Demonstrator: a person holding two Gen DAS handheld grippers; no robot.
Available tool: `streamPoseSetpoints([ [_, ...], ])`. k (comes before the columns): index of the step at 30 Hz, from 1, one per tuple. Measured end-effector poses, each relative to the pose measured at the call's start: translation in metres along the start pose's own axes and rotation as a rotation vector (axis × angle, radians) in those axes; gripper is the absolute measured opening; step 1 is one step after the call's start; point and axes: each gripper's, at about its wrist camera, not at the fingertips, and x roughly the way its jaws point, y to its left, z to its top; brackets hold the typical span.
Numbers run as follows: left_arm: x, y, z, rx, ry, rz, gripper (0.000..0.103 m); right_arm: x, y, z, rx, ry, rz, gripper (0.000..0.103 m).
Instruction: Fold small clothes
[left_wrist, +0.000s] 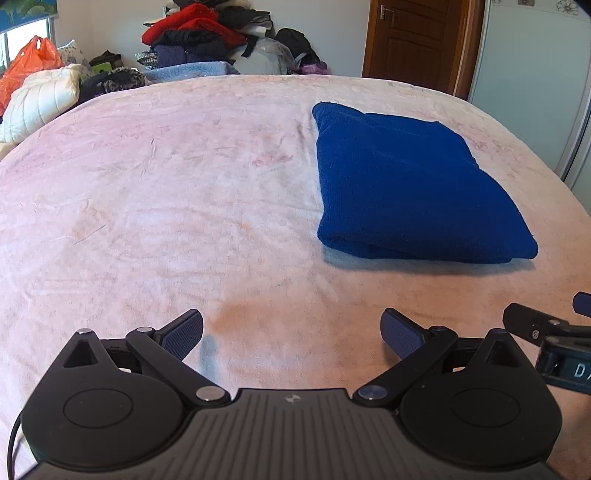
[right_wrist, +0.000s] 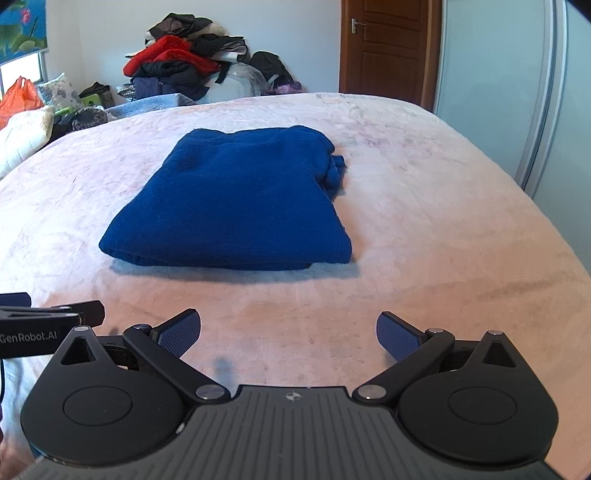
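Pink bed (left_wrist: 184, 184) lies under both my spread, empty grippers, left (left_wrist: 291, 334) and right (right_wrist: 288, 334); ahead, the folded cloth (right_wrist: 236, 199) could unfold if snagged.

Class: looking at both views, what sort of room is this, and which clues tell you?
Most likely a bedroom: a wide bed under pink bedding, a clothes pile against the wall, a wooden door.

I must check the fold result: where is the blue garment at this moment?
The folded blue garment lies on the pink bed cover, ahead of both open grippers, centred in the right wrist view, right of centre in the left.
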Motion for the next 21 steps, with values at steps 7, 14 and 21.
streamPoseSetpoints([
  [7,-0.0038,-0.0028,-0.0003,0.021,-0.012,0.011,0.103,-0.0022,0.0021,0.0018,-0.003,-0.001,0.008,0.102],
  [14,-0.0040,-0.0043,-0.0003,0.031,-0.013,0.025,0.103,-0.0019,0.0034,0.0015,-0.011,-0.004,0.007,0.102],
  [21,-0.0037,-0.0037,-0.0010,0.037,-0.009,0.031,0.103,-0.0032,0.0037,0.0010,-0.004,-0.003,0.009,0.102],
])
